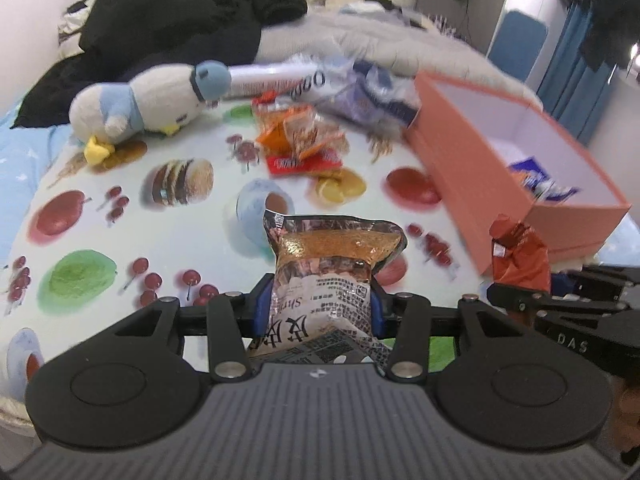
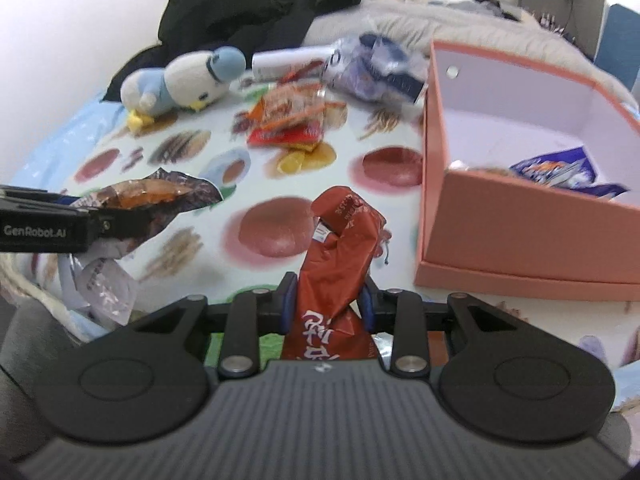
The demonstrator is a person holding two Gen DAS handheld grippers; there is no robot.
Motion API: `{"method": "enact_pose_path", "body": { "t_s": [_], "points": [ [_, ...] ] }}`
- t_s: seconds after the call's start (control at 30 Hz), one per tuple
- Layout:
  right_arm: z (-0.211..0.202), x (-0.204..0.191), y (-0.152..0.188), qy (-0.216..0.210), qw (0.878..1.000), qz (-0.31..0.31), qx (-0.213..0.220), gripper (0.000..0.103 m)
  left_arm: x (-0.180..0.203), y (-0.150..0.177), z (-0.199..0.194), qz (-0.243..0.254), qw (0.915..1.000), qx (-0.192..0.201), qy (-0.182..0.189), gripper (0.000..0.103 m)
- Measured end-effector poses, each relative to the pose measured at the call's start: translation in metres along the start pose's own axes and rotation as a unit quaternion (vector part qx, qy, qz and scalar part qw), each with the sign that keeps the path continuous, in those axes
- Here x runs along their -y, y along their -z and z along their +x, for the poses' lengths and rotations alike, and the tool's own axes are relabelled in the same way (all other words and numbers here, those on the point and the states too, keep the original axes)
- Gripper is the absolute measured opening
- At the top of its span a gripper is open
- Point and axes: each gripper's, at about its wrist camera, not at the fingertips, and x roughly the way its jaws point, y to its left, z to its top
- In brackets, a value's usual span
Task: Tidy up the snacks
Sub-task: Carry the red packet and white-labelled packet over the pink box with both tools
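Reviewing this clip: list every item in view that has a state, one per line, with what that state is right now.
Left tongs: shut on the clear packet.
Clear packet of amber snack with printed label: held, lifted off the cloth.
Right tongs: shut on the red packet.
Crumpled red foil snack packet: held, lifted.
Pink cardboard box: open, purple wrappers inside.
Pile of orange snack packets: loose on the cloth.
Blue-and-white plush penguin: lying on its side.

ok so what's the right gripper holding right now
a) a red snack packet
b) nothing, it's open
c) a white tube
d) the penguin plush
a: in the right wrist view the right gripper has its blue pads pressed on both sides of a crumpled red snack packet, which stands up between them.
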Motion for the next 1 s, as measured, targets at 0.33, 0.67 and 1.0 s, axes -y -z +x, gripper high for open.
{"method": "enact_pose_path", "body": {
  "t_s": [0.33, 0.67, 1.0],
  "points": [
    [-0.068, -0.006, -0.015, 0.017, 0.998, 0.035, 0.058, 0.035, 0.019, 0.0, -0.072, -0.025, 0.9989, 0.037, 0.014, 0.051],
    [-0.125, -0.004, -0.019, 0.031, 0.994, 0.055, 0.09, 0.035, 0.05, 0.001, -0.109, -0.041, 0.9973, 0.051, 0.032, 0.051],
    [-0.155, 0.03, -0.01, 0.058, 0.989, 0.093, 0.099, 0.035, 0.109, -0.016, -0.097, -0.017, 0.9957, 0.037, 0.084, 0.051]
  ]
}}
